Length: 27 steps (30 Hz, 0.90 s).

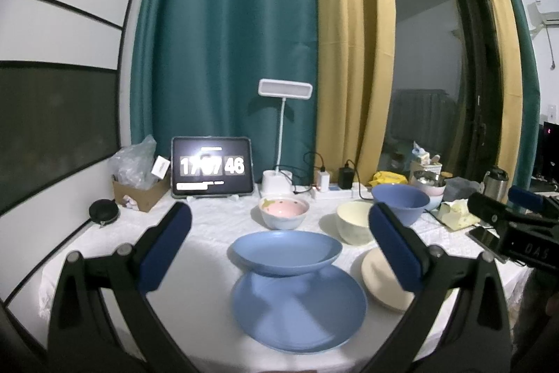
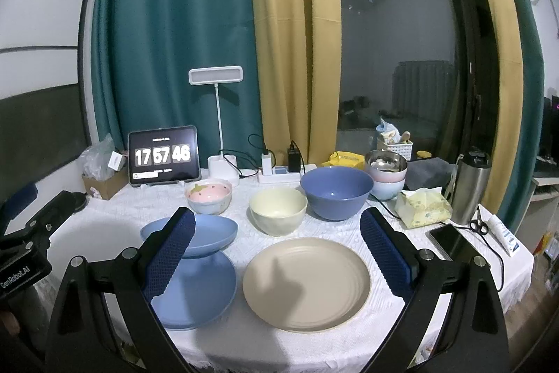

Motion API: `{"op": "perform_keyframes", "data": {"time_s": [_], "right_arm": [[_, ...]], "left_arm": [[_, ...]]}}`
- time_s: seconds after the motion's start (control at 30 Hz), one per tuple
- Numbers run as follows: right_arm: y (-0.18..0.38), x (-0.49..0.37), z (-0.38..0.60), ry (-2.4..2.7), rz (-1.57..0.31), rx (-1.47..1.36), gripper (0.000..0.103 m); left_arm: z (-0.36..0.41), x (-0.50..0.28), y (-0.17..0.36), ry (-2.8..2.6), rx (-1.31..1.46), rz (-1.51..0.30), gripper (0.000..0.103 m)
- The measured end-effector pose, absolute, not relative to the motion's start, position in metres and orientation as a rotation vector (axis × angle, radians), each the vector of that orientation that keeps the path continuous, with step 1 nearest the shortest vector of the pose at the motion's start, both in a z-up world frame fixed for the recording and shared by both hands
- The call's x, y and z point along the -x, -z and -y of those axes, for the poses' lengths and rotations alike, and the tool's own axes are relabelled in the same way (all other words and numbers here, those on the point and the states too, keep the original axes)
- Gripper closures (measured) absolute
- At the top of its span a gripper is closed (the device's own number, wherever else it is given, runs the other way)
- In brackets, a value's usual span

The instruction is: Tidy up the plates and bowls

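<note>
A: Progress? Biggest items first, pls.

B: Barely started, imo. On the white desk: beige plate lies flat alone, lower centre of the right wrist view. Big blue plate flat at lower left, w/ a smaller blue dish on its far rim, looks tilted, not nested. Could be a stack begun, can't tell.

A: Bowls?

B: All loose, mid frame. Large blue bowl centre right, cream bowl just beside it to the left, pink strawberry bowl further left. Nested bowl pile w/ a steel bowl on top at mid right, behind the blue one. So sorting bowls into a stack and plates into a stack is still left.

A: Tools?

B: Left tool wide open, holds nothing, touches nothing; blue plates sit between its fingers in the left wrist view, centre bottom. Right tool also spread wide, empty; beige plate framed between its fingers, no contact.

A: Clutter?

B: Tablet clock upper left of desk, desk lamp behind, flask, tissue pack, phone on the right. Not task stuff.

A: Next?

B: Guess: level the blue dish on the plate, then beige.
</note>
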State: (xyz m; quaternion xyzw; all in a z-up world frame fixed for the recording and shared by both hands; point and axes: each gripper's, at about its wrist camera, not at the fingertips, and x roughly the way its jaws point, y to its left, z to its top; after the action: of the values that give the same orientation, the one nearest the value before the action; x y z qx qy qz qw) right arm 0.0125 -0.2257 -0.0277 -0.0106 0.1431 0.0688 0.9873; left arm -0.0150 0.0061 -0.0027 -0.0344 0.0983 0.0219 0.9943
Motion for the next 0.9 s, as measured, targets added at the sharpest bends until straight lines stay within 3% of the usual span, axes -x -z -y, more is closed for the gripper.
{"op": "perform_keyframes", "data": {"time_s": [0.9], "right_arm": [[0.0313,-0.0121,0.2257,-0.141,-0.289,0.021,0.005]], "left_arm": [[-0.0078,0.0167,0.0011,-0.044,0.072,-0.197,0.001]]}}
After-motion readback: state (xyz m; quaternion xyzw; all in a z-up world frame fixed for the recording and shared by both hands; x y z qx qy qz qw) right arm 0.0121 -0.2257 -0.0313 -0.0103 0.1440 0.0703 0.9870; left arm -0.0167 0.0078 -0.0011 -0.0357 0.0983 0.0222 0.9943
